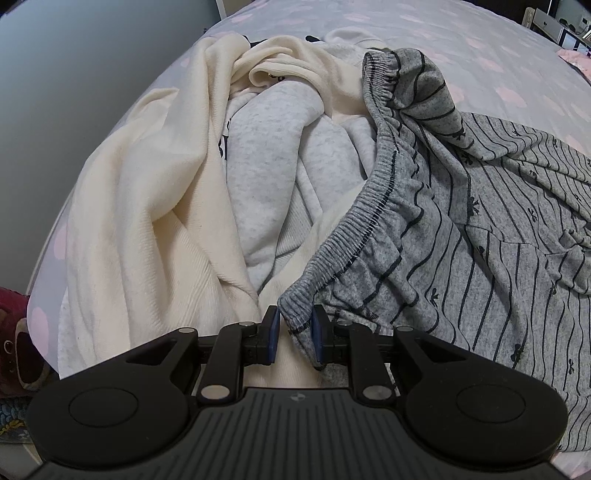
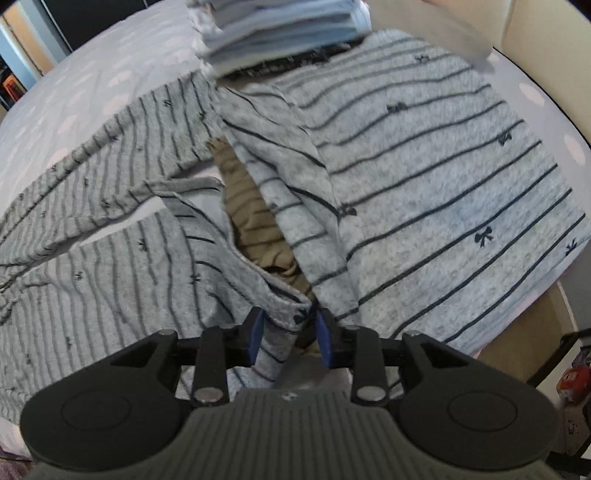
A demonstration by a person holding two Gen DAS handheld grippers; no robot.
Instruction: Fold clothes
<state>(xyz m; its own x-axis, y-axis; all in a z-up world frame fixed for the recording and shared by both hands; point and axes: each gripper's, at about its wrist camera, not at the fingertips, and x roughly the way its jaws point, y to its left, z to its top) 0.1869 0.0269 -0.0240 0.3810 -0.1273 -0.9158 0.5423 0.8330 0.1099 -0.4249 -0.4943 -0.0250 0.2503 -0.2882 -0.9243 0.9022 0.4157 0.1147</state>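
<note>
Bed [image 1: 461, 26]: covered by a pale sheet with pink spots; it carries all the clothes. No container is in view.
Striped trousers [image 1: 498, 229]: grey, with thin dark stripes and small bows, spread across the bed from 12 o'clock to 4 o'clock of the left tool. The gathered elastic waistband [image 1: 369, 210] runs from 12 o'clock down to the tool.
Left tool [image 1: 293, 334]: jaws spread a little. A corner of the waistband hangs between the blue pads and touches the right pad; a gap shows at the left pad. Whether it is pinched cannot be told.
Cream sweatshirt [image 1: 147, 206]: crumpled at 10 to 11 o'clock of the left tool, just beside the trousers, its pale grey fleece lining [image 1: 266, 173] turned outward.
Right tool [image 2: 290, 334]: jaws spread, not pressing. A hemmed fold of the striped trousers [image 2: 291, 314] lies between the pads.
Striped top [image 2: 443, 184]: same grey pattern, lying flat from 12 to 3 o'clock of the right tool.
Brown striped garment [image 2: 255, 218]: partly hidden under the grey clothes at 12 o'clock.
Folded blue stack [image 2: 280, 33]: far side of the bed, at 12 o'clock; blurred.
</note>
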